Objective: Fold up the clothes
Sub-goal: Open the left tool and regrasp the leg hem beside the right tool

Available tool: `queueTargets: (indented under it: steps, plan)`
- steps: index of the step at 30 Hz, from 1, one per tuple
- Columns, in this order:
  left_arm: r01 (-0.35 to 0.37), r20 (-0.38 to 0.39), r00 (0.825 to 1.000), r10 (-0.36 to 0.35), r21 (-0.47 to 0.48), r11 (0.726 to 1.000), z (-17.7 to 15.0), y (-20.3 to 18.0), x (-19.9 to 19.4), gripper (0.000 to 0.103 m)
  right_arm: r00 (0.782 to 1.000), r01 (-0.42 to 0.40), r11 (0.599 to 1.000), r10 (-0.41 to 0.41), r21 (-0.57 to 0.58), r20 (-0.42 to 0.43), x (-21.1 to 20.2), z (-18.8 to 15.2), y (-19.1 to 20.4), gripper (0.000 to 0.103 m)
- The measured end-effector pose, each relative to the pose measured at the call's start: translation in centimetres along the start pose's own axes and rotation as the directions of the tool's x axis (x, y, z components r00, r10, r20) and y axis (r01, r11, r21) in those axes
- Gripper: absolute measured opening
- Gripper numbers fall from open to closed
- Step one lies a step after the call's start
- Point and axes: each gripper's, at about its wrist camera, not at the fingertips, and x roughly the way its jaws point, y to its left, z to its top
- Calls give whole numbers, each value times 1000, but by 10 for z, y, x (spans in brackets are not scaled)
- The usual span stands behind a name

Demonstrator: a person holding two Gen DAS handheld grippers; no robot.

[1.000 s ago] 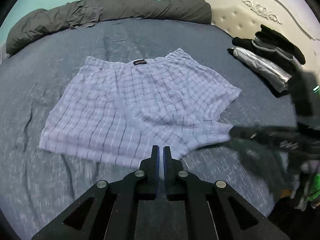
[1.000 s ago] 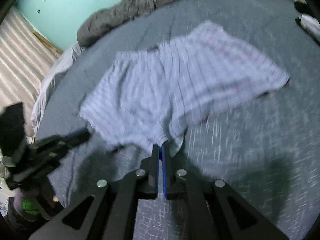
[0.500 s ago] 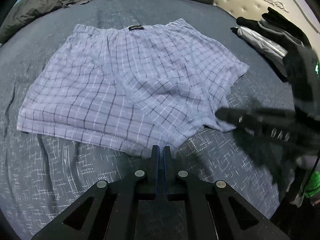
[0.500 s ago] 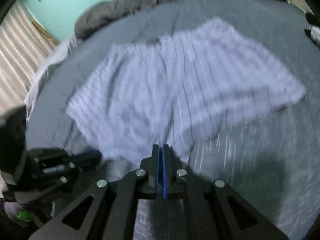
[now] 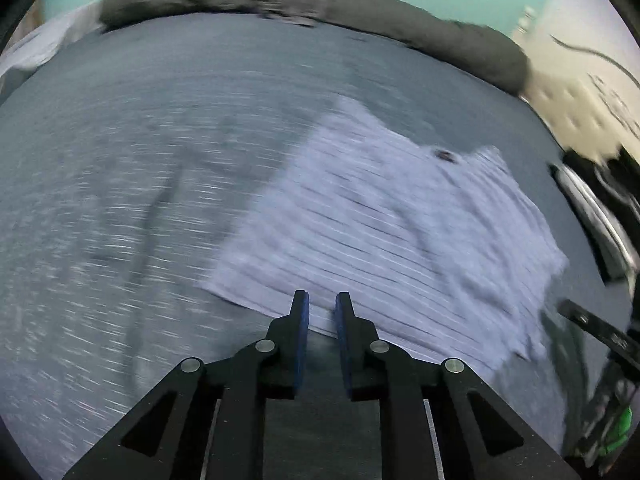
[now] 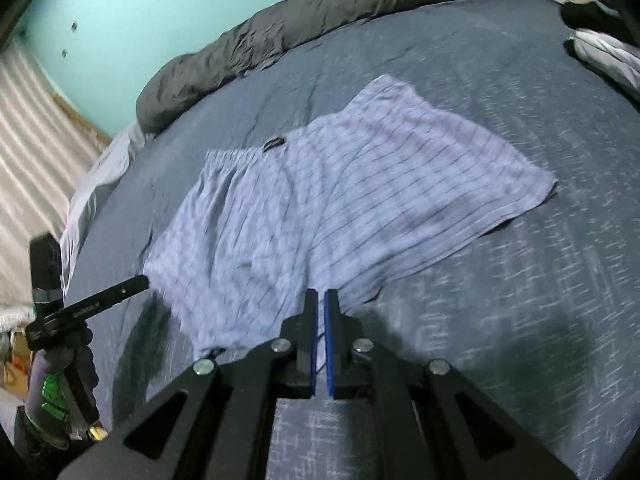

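Light blue checked shorts (image 6: 332,208) lie spread flat on the blue-grey bed; they also show, blurred, in the left wrist view (image 5: 400,248). My left gripper (image 5: 321,300) has its jaws slightly apart and empty, just above the near hem at the shorts' left leg. It also appears at the left of the right wrist view (image 6: 120,290), by that leg's corner. My right gripper (image 6: 321,296) is nearly closed with a thin gap, empty, at the near hem by the middle of the shorts. It shows blurred at the right edge of the left wrist view (image 5: 592,324).
A dark grey rolled duvet (image 6: 320,28) lies along the far edge of the bed. Folded dark and white clothes (image 6: 600,48) are stacked at the right by the cream headboard (image 5: 580,92). Bare blue-grey sheet (image 5: 120,200) spreads to the left of the shorts.
My left gripper has swung left toward the shorts' left leg and its jaws have opened a little. My right gripper has a thin gap now and stays at the near hem.
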Motion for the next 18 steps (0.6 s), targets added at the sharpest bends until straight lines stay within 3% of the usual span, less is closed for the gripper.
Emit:
queueTargets:
  steps: [6,10,18]
  plan:
    - [-49,12,999,50,-66,997,9,33,2,27,1000,1,999,-2,32,10,1,4,-11,2]
    - [-41,4,999,41,-86,995,8,35,9,33,1000,-5,1000,5,29,7,2,4,-11,2]
    - [-37,-36,999,34,-110,993,6,41,26,34,1000,-9,999,9,37,-2,6,3,-13,2]
